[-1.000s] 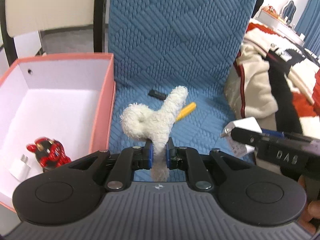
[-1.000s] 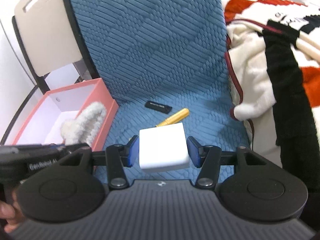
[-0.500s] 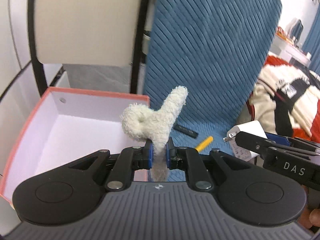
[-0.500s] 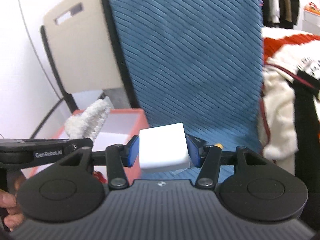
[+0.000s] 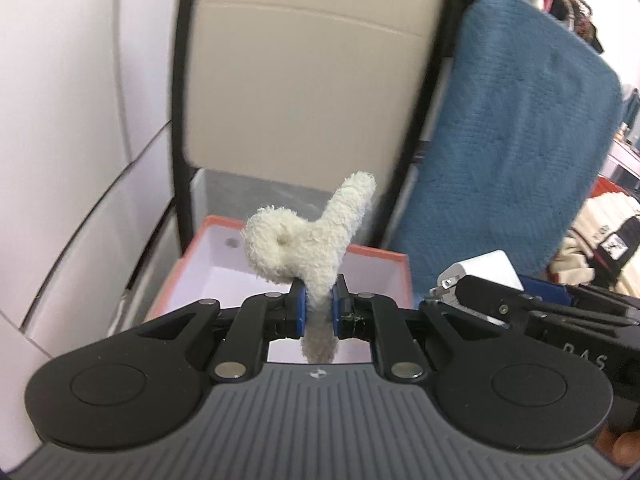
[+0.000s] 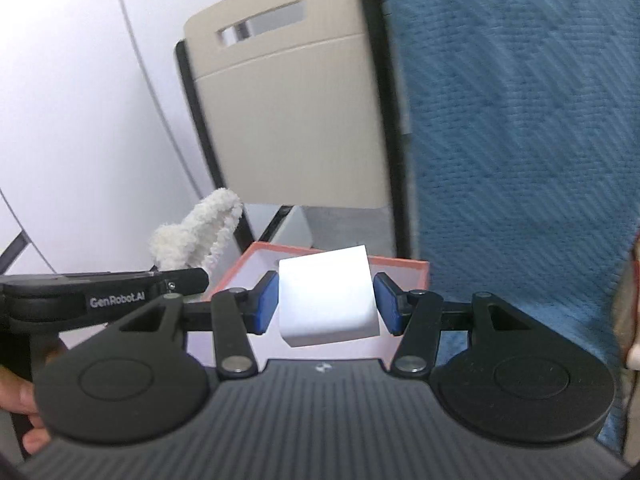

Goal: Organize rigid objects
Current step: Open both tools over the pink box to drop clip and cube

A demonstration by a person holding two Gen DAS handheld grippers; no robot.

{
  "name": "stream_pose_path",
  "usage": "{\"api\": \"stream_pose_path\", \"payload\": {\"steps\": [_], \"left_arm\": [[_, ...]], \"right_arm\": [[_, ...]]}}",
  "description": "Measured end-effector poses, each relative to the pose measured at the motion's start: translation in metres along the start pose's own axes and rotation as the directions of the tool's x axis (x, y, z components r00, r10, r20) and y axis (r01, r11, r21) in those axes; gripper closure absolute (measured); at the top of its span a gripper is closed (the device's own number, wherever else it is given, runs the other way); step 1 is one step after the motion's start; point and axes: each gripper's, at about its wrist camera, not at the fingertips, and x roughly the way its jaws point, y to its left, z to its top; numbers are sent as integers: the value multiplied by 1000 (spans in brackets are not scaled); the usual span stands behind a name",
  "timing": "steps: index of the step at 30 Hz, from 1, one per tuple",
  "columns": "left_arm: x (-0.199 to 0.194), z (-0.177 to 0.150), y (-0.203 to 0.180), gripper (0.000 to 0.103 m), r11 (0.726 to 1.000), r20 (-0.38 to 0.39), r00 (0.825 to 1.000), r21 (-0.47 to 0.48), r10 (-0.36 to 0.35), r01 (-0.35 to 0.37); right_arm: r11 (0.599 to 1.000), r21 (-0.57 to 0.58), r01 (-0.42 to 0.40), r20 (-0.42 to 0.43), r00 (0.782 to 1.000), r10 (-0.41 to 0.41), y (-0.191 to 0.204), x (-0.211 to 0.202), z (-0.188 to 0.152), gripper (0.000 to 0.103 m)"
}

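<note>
Left gripper (image 5: 319, 312) marked "GenRobot.AI" clamped on white plush toy (image 5: 308, 248), right gripper (image 6: 327, 307) pinching white charger block (image 6: 326, 296), salmon-rimmed box (image 6: 400, 266) just ahead.

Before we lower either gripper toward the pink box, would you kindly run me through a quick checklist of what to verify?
1. Left gripper shut on the white plush toy: ok.
2. Right gripper shut on the white charger block: ok.
3. Pink box open and ahead of both grippers: ok.
4. Grippers apart from each other: ok, side by side, no contact seen.
5. Free room on the box floor: cannot tell, the grippers hide most of it.
6. Plush toy counts as rigid: not ok, it looks soft.
</note>
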Motion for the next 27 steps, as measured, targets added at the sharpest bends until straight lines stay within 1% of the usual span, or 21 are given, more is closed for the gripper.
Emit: {"api": "stream_pose_path", "payload": {"steps": [4,7,9,13,15,18,20,23,27], "left_arm": [[16,-14,38,88,999,-37,999,-32,29,-30],[34,-27,60,88,997,-73,996,-58,43,-47],[48,-37,71,88,997,-105,994,-67,40,-47],[71,-57,90,88,995,-159,986,-79,42,-55],[83,-62,99,88,994,-186,982,-91,35,-52],[93,-73,109,88,995,-214,976,-85,31,-51],[103,-76,107,88,995,-225,974,-83,29,-49],[108,-77,108,88,995,-236,972,-93,22,-45],[113,-78,105,88,994,-252,968,-101,15,-42]], "right_arm": [[1000,-6,-20,-57,998,20,18,31,-10,48],[1000,-2,-20,-120,993,19,27,55,-29,48],[1000,2,-25,-161,987,25,31,70,-44,48],[1000,0,-9,-240,971,9,36,100,-69,48],[1000,-1,1,-264,965,-1,38,109,-79,48],[1000,3,21,-293,956,-19,38,122,-87,48],[1000,3,28,-307,951,-25,38,130,-91,48],[1000,3,30,-319,947,-27,38,138,-94,47],[1000,-5,31,-317,948,-31,39,132,-93,47]]}}
